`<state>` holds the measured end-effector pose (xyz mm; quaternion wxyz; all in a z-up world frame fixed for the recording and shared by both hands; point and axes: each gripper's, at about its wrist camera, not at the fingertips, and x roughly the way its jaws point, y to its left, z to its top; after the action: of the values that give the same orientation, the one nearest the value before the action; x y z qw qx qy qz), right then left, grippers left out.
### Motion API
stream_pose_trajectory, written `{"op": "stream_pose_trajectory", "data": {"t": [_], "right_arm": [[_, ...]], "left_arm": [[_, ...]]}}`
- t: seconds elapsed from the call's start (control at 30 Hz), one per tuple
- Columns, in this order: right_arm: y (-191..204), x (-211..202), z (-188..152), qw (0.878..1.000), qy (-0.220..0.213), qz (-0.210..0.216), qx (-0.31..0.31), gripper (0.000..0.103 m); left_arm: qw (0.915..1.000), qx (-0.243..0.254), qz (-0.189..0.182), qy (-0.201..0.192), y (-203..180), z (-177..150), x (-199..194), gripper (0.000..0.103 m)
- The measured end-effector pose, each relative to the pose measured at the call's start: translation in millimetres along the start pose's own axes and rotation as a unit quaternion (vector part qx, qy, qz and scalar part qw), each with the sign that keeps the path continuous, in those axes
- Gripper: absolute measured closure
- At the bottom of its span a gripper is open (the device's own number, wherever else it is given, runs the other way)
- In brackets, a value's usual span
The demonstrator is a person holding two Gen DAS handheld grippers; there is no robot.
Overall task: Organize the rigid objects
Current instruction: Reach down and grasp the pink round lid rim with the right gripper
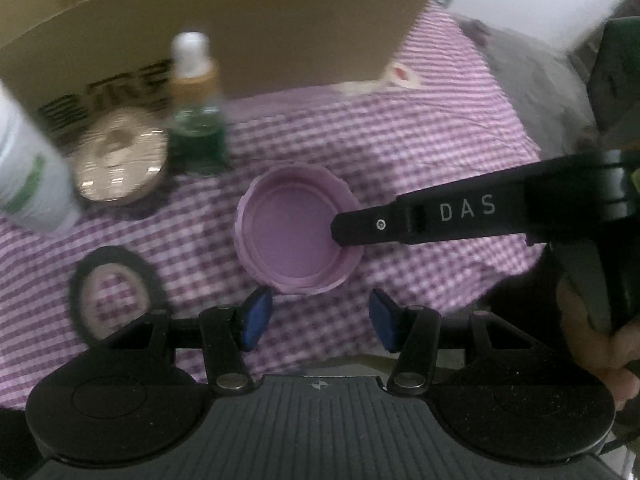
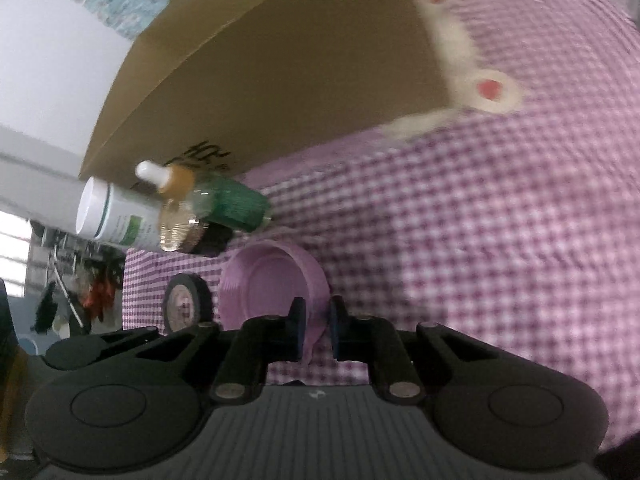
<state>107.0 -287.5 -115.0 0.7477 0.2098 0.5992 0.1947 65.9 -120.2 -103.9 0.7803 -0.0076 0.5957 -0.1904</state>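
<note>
Right claw is pinched on the near wall of the purple lid, one finger inside the rim, one outside. Left claw hangs apart just short of the lid, empty. That lid lies open side up on the checked cloth before the box. Lift straight and slowly; so thin a wall could pivot between the pads.

Worktop under purple-and-white gingham cloth. White wall behind. Bright window at far left.
</note>
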Motion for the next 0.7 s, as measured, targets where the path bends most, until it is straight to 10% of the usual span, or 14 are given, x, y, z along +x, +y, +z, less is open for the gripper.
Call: {"op": "stream_pose_trajectory", "data": {"t": [0.7], "right_arm": [[7.5, -3.9, 1.2, 0.999, -0.019, -0.036, -0.027, 0.087]], "left_arm": [[0.9965, 0.068, 0.040, -0.026, -21.0, 12.9, 0.3, 0.025]]}}
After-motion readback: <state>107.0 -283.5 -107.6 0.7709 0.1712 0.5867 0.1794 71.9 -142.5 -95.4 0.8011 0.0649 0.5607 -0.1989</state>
